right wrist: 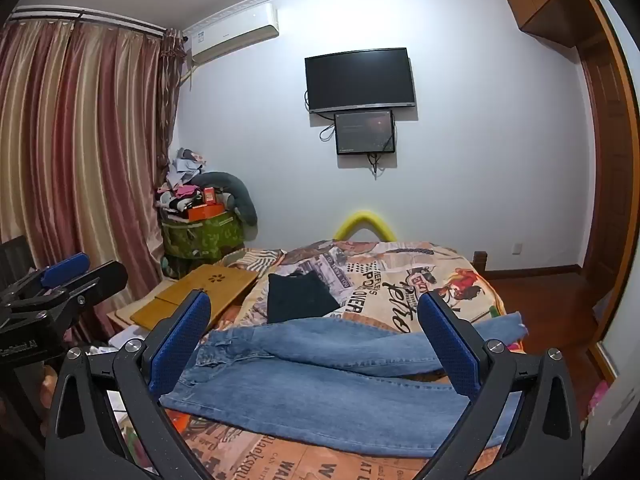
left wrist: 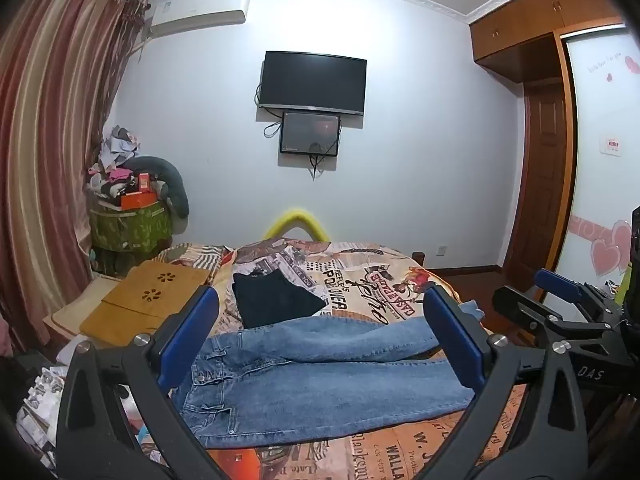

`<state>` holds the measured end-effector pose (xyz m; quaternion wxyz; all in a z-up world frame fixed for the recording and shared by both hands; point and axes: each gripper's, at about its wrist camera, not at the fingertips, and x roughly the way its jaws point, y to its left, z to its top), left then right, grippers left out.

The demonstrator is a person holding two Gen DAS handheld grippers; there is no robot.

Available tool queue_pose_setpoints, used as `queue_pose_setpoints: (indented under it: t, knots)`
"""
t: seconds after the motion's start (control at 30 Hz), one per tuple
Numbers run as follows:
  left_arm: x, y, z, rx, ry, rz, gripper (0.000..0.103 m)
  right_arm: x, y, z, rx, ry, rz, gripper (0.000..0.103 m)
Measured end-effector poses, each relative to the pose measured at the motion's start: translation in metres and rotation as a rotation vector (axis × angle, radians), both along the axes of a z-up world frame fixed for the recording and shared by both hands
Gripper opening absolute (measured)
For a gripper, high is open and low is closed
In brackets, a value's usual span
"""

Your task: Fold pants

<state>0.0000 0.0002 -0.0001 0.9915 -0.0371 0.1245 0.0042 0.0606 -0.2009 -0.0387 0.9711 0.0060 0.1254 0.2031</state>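
Note:
Blue jeans (left wrist: 320, 376) lie spread across the printed bedspread (left wrist: 384, 288), waistband at the left, both legs running right and a little apart. They also show in the right wrist view (right wrist: 328, 376), where one cuff (right wrist: 512, 326) hangs over the bed's right edge. My left gripper (left wrist: 320, 324) is open and empty, held above the jeans. My right gripper (right wrist: 314, 322) is open and empty, held above them too. Each gripper shows at the edge of the other's view: the right one (left wrist: 560, 296) and the left one (right wrist: 68, 270).
A folded black garment (left wrist: 276, 300) lies on the bed beyond the jeans. A wooden lap tray (left wrist: 148, 300) sits at the bed's left. A cluttered green bin (left wrist: 132, 224) stands by the curtain. A wardrobe (left wrist: 552, 160) and wooden floor are to the right.

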Motion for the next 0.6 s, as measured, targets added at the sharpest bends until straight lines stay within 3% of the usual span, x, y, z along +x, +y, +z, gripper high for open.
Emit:
queue_pose_setpoints:
  t: [0.6]
  knots:
    - [0.003,0.001,-0.01,-0.013,0.001,0.016,0.103,-0.001,0.001,0.002,0.002,-0.004,0.001,0.103]
